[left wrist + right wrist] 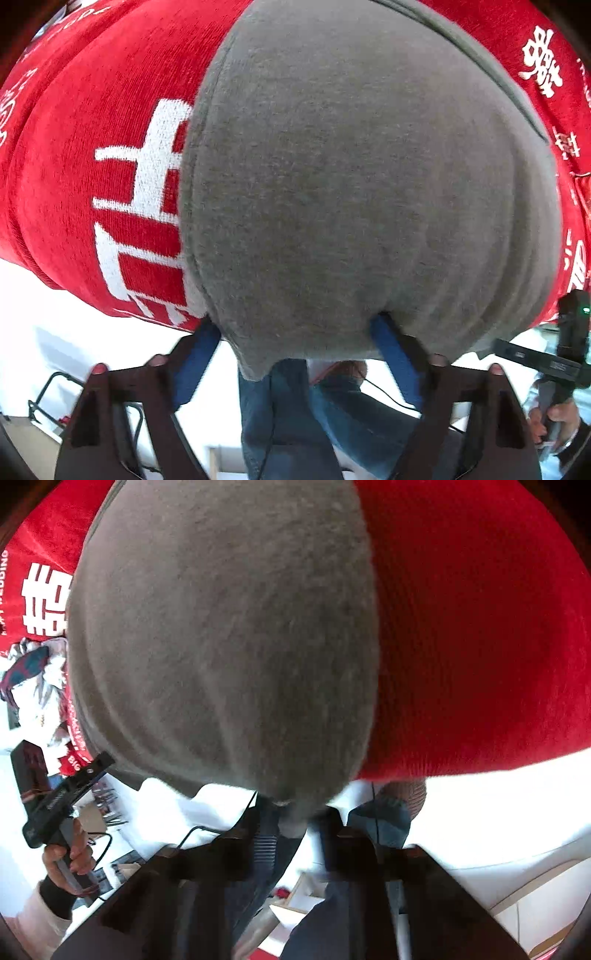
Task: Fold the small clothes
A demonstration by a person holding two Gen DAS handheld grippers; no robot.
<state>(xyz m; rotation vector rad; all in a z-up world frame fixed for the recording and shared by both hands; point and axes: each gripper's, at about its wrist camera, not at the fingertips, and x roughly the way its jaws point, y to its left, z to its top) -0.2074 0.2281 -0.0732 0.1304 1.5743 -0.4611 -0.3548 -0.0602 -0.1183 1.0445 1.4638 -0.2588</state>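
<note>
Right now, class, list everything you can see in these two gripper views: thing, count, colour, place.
grey garment: one, grey, spread on the red cloth, fills the middle of both views.
red cloth: one, red with white characters, under the garment.
pile of clothes: one, mixed white and dark, left edge of right view.
left gripper: one, black with blue pads, jaws wide apart at the garment's near edge.
right gripper: one, black, jaws closed on the garment's near edge.
</note>
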